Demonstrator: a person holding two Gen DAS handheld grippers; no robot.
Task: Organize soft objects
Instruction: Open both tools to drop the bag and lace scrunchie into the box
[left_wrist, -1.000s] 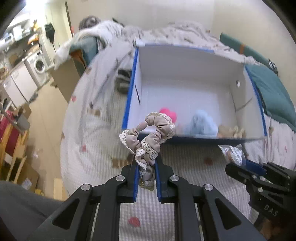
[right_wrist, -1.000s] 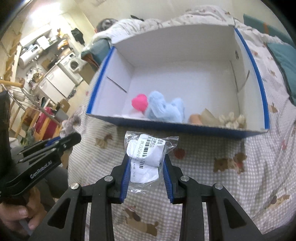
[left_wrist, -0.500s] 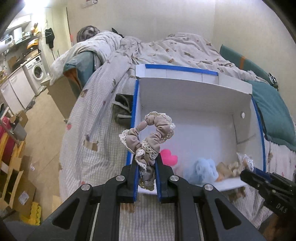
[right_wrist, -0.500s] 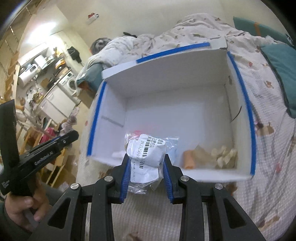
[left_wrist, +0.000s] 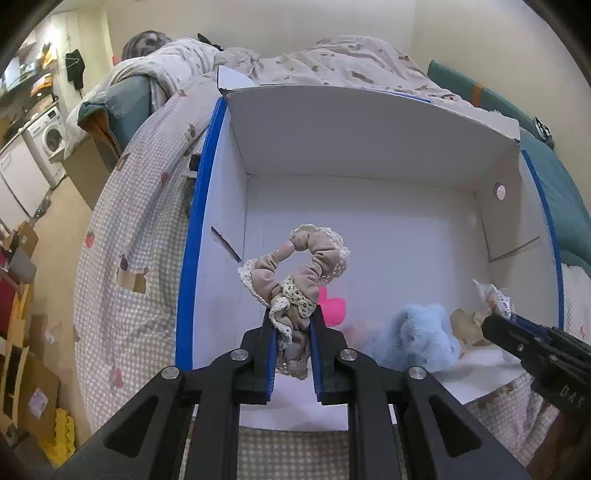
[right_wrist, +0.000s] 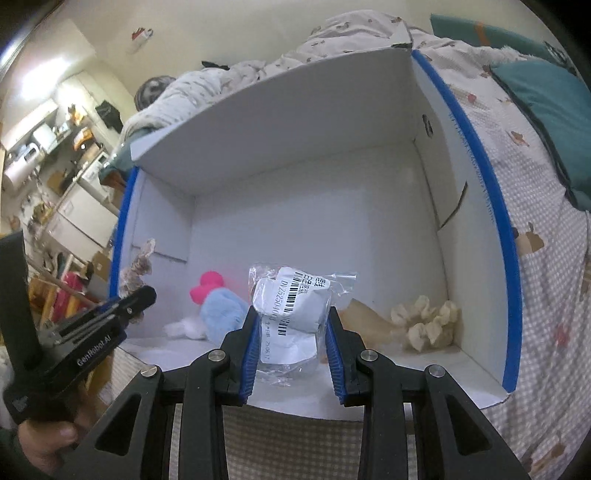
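Observation:
My left gripper is shut on a beige lace-trimmed scrunchie and holds it over the near left part of the white box with blue rims. My right gripper is shut on a clear plastic bag with a white barcode label, over the box's near edge. Inside the box lie a pink heart, a light blue plush and a cream lace scrunchie. The right gripper shows in the left wrist view, the left in the right wrist view.
The box sits on a checked bedspread with a rumpled duvet behind it. A teal pillow lies to the right. A washing machine and cardboard boxes stand on the floor to the left.
Both grippers have moved forward from in front of the box to over its near edge, each carrying its object. The box now fills both views.

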